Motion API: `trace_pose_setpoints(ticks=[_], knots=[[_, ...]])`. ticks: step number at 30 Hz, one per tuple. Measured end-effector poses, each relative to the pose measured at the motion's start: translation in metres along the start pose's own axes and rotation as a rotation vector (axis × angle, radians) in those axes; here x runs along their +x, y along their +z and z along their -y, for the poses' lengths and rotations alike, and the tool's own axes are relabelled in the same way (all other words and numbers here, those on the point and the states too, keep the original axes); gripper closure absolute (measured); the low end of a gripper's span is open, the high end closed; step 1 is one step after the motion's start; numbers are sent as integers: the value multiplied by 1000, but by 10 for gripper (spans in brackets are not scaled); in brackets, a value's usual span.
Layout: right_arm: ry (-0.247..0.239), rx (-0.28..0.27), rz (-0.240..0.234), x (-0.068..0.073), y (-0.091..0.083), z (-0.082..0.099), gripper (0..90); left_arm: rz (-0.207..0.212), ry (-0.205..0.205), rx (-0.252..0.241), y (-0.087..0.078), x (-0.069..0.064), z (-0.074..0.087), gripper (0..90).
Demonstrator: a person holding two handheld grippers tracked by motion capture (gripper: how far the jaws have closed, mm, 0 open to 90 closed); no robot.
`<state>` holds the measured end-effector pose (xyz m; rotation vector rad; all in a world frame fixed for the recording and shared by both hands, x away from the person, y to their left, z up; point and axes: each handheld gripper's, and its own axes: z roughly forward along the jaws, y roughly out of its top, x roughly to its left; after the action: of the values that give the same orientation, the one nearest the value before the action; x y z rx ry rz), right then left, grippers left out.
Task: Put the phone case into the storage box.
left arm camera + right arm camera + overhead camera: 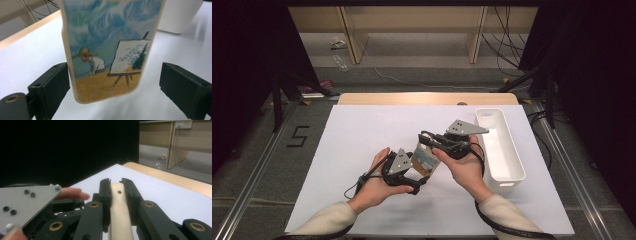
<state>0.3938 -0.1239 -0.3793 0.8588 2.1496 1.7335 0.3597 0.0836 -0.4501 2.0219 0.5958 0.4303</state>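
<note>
The right gripper squeezes the edge of the phone case. The left gripper is wide apart around it.

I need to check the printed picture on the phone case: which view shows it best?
The left gripper view: the phone case faces the camera, painter and easel plain. The high view shows it small between both tongs; the right gripper view shows its cream edge clamped.

white bin right | white mat | wooden table edge
</note>
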Motion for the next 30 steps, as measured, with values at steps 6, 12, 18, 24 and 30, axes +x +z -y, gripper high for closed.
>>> trace_pose_setpoints(ticks=[6,12,18,24,30], knots=[[-68,24,-15,-2,-6,-8,798,31,-24,-21,-15,6,1,108],[-152,81,-64,-5,-7,-12,797,57,-48,-42,-24,12,4,148],[-300,150,-175,-4,-11,-18,797,70,-52,-44,-29,14,8,155],[-306,179,-242,-4,-11,-17,796,105,-54,-48,-29,16,11,170],[-303,190,-268,-4,-9,-15,797,135,-48,-34,-26,16,14,185]])
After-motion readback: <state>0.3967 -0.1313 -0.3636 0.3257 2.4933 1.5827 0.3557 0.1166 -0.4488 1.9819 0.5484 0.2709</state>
